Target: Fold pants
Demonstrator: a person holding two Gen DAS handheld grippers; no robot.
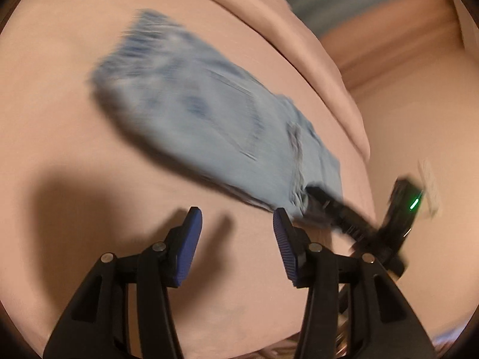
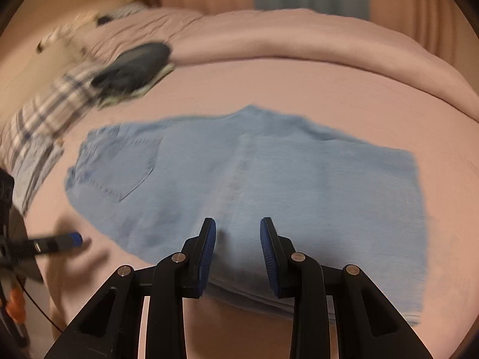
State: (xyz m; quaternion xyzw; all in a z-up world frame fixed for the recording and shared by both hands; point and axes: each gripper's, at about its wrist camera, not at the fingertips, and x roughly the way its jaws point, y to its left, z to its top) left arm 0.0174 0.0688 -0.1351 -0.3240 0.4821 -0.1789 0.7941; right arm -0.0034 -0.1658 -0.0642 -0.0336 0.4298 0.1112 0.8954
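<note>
Jeans are lying folded on bed | both tongs, left gripper and right gripper, are standing open, empty | we are judging next fold needs gripping near edge.

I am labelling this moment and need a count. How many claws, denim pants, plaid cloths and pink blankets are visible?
claws: 2 (left claw, right claw, both open)
denim pants: 1
plaid cloth: 1
pink blanket: 1
total: 5
</note>
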